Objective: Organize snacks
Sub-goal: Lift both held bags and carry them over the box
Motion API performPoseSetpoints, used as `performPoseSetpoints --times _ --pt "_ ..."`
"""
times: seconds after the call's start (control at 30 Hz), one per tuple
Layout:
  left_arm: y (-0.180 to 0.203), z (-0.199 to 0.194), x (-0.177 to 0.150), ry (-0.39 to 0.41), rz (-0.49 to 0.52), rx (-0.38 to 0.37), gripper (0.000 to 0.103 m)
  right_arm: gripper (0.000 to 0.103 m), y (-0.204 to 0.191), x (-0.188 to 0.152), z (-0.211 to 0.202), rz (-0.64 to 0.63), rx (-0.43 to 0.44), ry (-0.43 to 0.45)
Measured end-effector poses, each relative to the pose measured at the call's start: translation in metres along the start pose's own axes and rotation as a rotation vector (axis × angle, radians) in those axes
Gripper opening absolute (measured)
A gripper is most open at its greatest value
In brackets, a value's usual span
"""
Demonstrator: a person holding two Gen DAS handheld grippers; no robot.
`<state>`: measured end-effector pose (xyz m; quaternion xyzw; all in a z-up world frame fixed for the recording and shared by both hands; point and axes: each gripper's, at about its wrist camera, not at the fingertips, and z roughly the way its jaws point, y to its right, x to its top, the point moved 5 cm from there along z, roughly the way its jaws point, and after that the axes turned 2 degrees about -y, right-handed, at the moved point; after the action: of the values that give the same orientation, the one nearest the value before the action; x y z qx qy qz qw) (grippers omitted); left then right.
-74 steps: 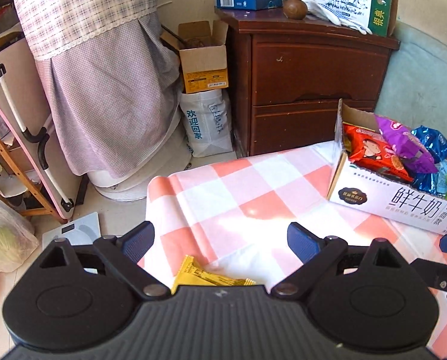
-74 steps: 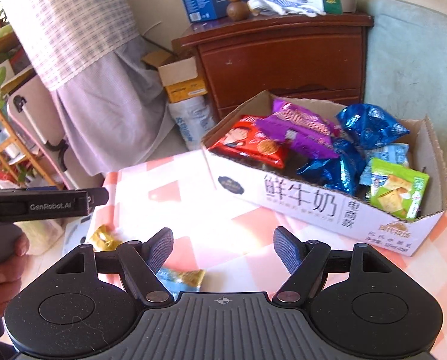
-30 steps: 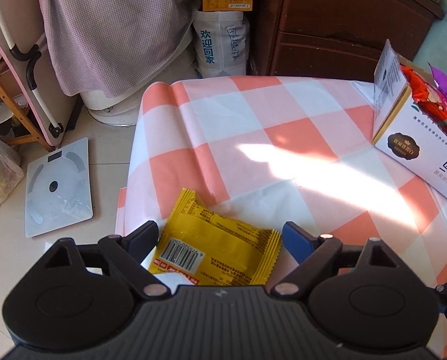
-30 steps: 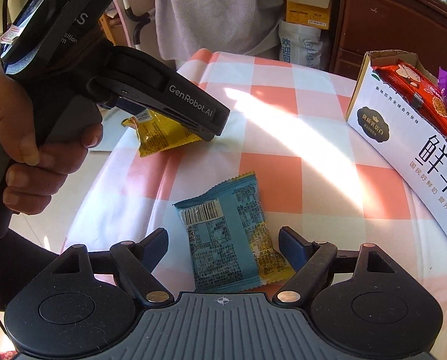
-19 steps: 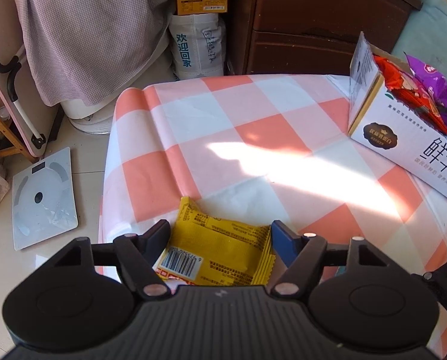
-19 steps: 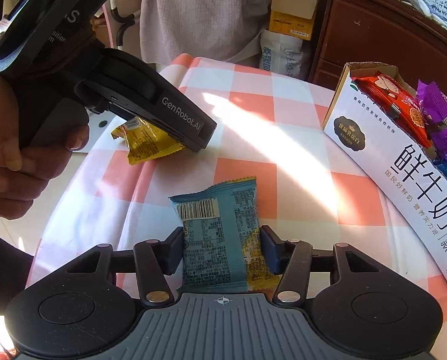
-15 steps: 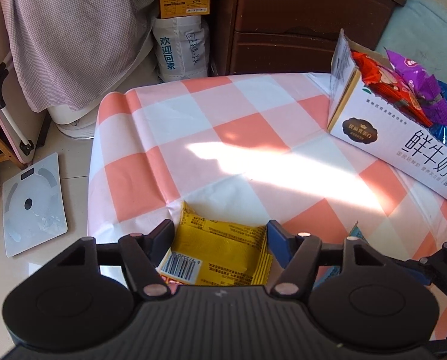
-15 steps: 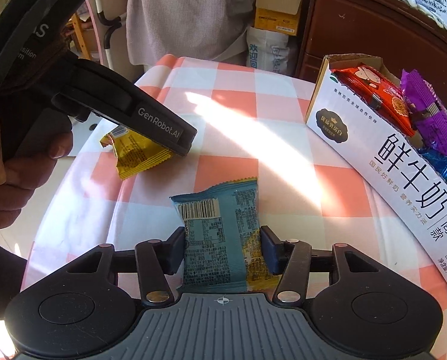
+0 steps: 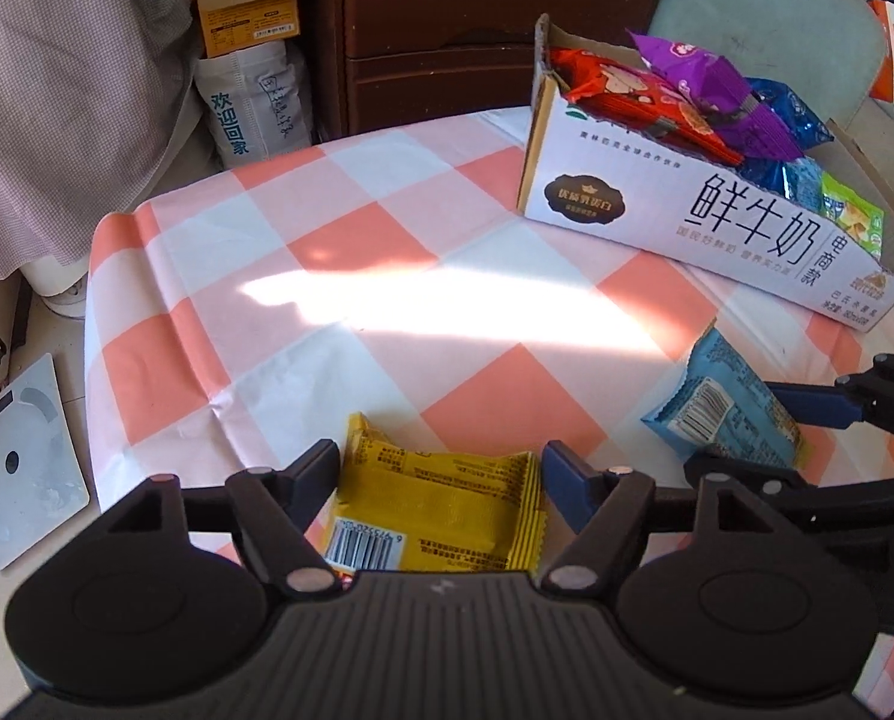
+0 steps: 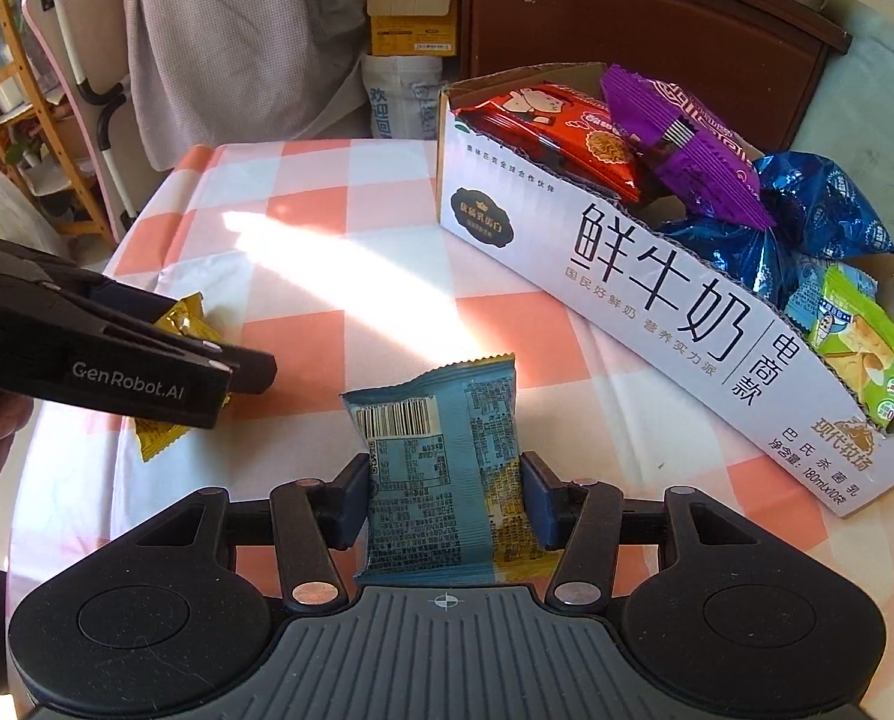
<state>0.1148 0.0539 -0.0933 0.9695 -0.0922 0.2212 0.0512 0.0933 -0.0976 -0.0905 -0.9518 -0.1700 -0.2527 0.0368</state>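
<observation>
My left gripper (image 9: 441, 480) is shut on a yellow snack packet (image 9: 441, 510) and holds it above the checkered tablecloth (image 9: 339, 276). My right gripper (image 10: 445, 501) is shut on a blue snack packet (image 10: 441, 468); that packet also shows in the left wrist view (image 9: 723, 402). The yellow packet peeks out behind the left gripper in the right wrist view (image 10: 177, 324). A white cardboard box (image 10: 657, 294) on the table's far right holds red, purple, blue and green snack bags.
A dark wooden drawer chest (image 9: 459, 30) stands behind the table, with a small cardboard box (image 9: 249, 6) and a white sack (image 9: 255, 102) beside it. A scale (image 9: 15, 462) lies on the floor at left. A teal cushion (image 9: 765, 24) is behind the box.
Both grippers came down over the packets, closed on them and lifted them. Both have since swung toward the snack box.
</observation>
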Motion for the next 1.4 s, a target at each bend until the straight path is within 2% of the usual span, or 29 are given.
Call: performPoseSetpoints --times 0.17,0.27,0.33,0.47,0.67,1.4 --pt "0.011 0.001 -0.008 0.008 0.111 0.044 0.081 0.05 0.008 -0.003 0.002 0.036 0.004 -0.021" --pt "0.011 -0.001 -0.009 0.014 0.118 0.044 0.079 0.05 0.008 -0.003 0.002 0.044 0.012 -0.027" --pt "0.012 -0.001 -0.01 0.01 0.109 0.017 0.07 0.05 0.009 -0.003 0.003 0.043 0.014 -0.029" --pt "0.018 -0.006 -0.012 0.019 0.135 0.021 0.058 0.05 0.008 -0.003 0.002 0.042 0.015 -0.022" --pt "0.022 -0.014 -0.012 0.04 0.127 0.016 0.056 0.05 0.009 0.0 -0.002 0.054 0.013 -0.001" --pt "0.03 -0.054 0.032 0.235 0.051 0.075 0.056 0.05 0.022 0.02 -0.038 0.081 -0.013 0.128"
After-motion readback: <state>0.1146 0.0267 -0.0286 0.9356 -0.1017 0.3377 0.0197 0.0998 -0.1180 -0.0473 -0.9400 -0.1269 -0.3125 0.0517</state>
